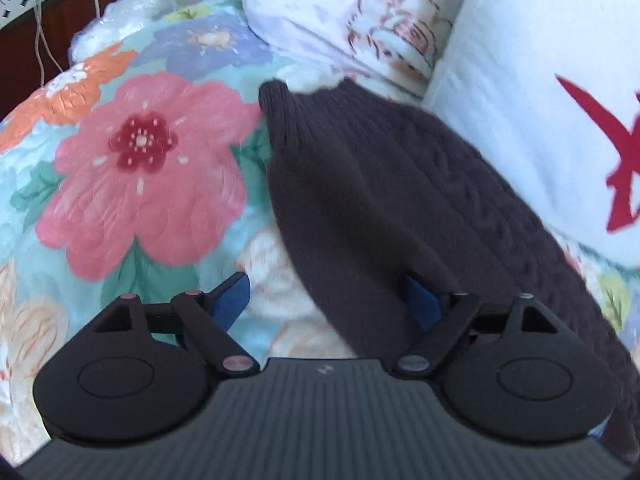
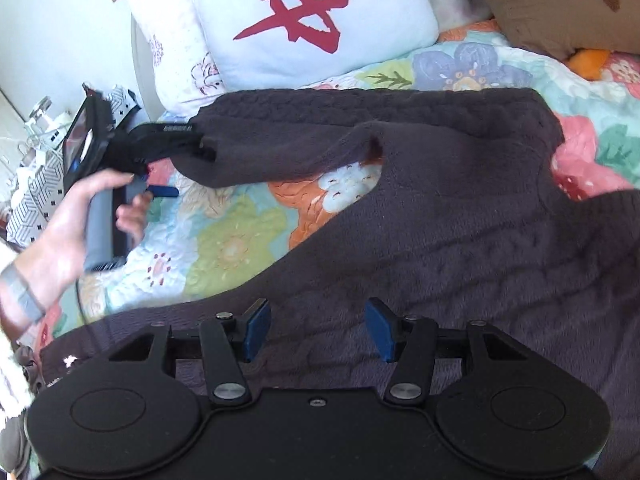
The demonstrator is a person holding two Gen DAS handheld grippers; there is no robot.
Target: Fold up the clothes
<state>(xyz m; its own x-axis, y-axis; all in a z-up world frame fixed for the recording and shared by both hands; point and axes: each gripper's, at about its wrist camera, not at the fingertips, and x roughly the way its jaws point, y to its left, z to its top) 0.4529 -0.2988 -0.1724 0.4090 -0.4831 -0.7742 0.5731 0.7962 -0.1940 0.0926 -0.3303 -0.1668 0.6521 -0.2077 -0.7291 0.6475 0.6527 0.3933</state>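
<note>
Sweater [image 2: 460, 208], dark knit, lies on the floral quilt [image 1: 140, 168] of the bed, its sleeve draped over the left gripper [image 1: 332, 300], jaws wide apart, while the right gripper [image 2: 316, 330] hovers with jaws apart, empty.

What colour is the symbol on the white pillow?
Red, on the white pillow; the right wrist view shows the symbol best.

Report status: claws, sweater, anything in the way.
Left claw open at sleeve edge; right claw open over sweater body. Sweater unfolded on floral quilt. White pillow crowds its top edge.
</note>
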